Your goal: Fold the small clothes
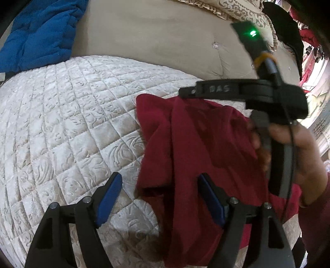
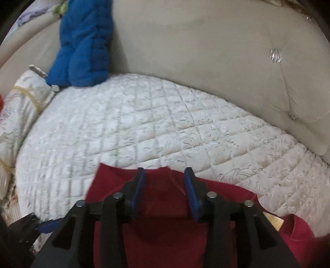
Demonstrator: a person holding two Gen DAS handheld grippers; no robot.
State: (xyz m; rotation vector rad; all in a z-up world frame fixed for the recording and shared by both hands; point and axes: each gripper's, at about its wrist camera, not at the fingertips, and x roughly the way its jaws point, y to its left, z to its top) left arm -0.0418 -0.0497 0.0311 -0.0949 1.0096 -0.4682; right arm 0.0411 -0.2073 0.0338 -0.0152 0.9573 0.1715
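A dark red garment [image 1: 196, 144] lies crumpled on the white quilted bedspread [image 1: 61, 123]. My left gripper [image 1: 160, 198] stands open just above the bed; its right blue pad is over the garment's left part and its left pad is over bare quilt. A hand [image 1: 299, 156] at the right holds the other tool's black handle [image 1: 276, 165] above the cloth. In the right wrist view the right gripper [image 2: 165, 185] is open, its blue pads apart over the far edge of the red garment [image 2: 165, 237], with nothing pinched between them.
A beige tufted headboard [image 2: 206, 51] runs behind the bedspread [image 2: 144, 123]. A blue padded blanket [image 2: 82, 45] leans at the back left. A cream patterned pillow [image 2: 20, 107] lies at the left, and an ornate frilled cushion [image 1: 237, 10] sits at the back right.
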